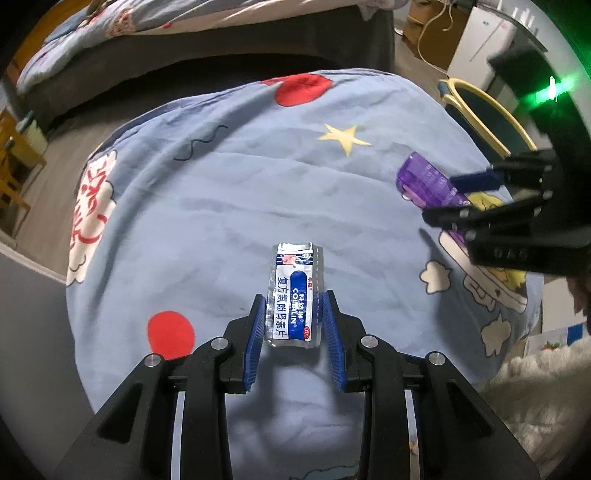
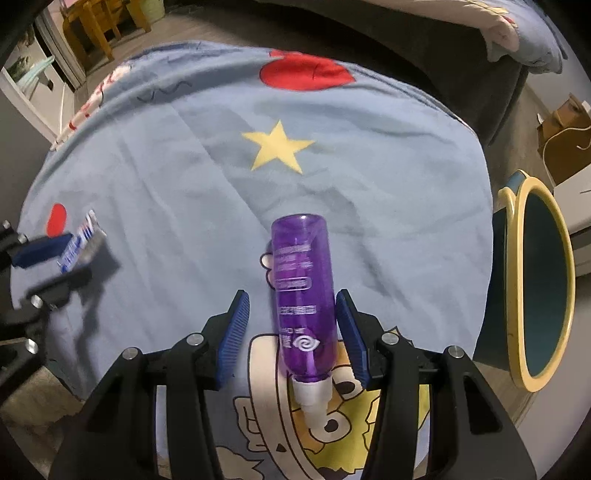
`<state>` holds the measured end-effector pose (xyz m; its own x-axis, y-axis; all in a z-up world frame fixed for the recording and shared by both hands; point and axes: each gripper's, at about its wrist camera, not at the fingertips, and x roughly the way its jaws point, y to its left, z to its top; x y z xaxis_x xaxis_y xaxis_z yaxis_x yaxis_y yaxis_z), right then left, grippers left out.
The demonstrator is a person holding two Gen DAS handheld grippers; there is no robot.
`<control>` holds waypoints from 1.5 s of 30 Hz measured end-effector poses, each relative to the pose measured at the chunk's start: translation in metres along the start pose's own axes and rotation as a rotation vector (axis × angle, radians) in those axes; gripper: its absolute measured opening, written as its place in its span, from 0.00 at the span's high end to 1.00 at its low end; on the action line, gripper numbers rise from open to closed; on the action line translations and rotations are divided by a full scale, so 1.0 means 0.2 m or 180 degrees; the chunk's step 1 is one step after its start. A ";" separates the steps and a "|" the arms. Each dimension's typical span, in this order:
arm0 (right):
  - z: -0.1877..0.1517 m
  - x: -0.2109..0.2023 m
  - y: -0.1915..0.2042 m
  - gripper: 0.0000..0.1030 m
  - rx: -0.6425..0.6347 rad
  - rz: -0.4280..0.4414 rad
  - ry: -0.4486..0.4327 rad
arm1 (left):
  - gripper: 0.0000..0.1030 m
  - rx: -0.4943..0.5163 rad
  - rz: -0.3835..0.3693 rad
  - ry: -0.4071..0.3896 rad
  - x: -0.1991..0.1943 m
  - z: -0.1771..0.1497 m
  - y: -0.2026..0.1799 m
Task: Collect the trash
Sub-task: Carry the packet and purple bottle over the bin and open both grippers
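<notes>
A blue and white foil medicine packet (image 1: pixel 295 266) stands between the blue pads of my left gripper (image 1: pixel 294 295), which is shut on its two long edges. The right wrist view shows the packet (image 2: pixel 79 243) in that gripper (image 2: pixel 79 256) at far left, above its shadow. A purple bottle (image 2: pixel 299 258) with a white nozzle lies on the blue cartoon-print sheet (image 1: pixel 221 203). My right gripper (image 2: pixel 292 295) straddles it, open: the right pad is at the bottle's side and cloth shows between the left pad and the bottle. The left wrist view has that gripper (image 1: pixel 439 199) over the bottle (image 1: pixel 421 177).
A teal bin with a yellow rim (image 2: pixel 535 280) stands just past the sheet's right edge, and its rim (image 1: pixel 480 114) shows in the left view too. A bed with a quilt (image 1: pixel 110 37) lies behind. A cardboard box (image 2: pixel 565 144) and wooden furniture (image 2: pixel 92 26) stand on the floor.
</notes>
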<state>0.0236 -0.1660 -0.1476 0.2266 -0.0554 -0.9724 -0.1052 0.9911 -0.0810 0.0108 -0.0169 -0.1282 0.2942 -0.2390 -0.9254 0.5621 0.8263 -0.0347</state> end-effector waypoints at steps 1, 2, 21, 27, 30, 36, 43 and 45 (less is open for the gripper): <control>0.00 0.01 0.00 0.62 -0.0011 0.0004 0.0038 | 0.68 -0.0015 -0.0008 -0.0007 0.00 -0.01 0.00; 0.01 0.03 0.00 0.69 -0.0014 -0.0006 0.0069 | 0.68 -0.0027 -0.0015 -0.0014 -0.01 -0.01 0.01; 0.03 -0.51 -0.28 0.69 0.0586 0.0205 -0.0814 | 0.68 0.0216 -0.0027 -0.0607 -0.31 0.15 -0.16; 0.01 -0.69 -0.50 0.69 0.0887 0.0222 -0.1136 | 0.68 0.0324 -0.0186 -0.0778 -0.39 0.31 -0.30; -0.05 -0.71 -0.67 0.69 0.1079 0.0179 -0.1169 | 0.68 0.0451 -0.0219 -0.0813 -0.39 0.41 -0.39; -0.18 -0.65 -1.07 0.69 0.1577 -0.0015 -0.1108 | 0.68 0.0799 -0.0370 -0.0821 -0.28 0.64 -0.69; -0.40 -0.50 -1.46 0.69 0.2293 -0.0045 -0.0967 | 0.68 0.1253 -0.0549 -0.0748 -0.08 0.80 -1.06; -0.46 -0.45 -1.56 0.69 0.2536 -0.0001 -0.0940 | 0.68 0.1360 -0.0605 -0.0716 -0.02 0.84 -1.16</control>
<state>-0.0538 -0.4814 -0.0543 0.4817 -0.1316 -0.8664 0.5831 0.7862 0.2047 0.0092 -0.2928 -0.0534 0.2888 -0.5072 -0.8120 0.8734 0.4870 0.0064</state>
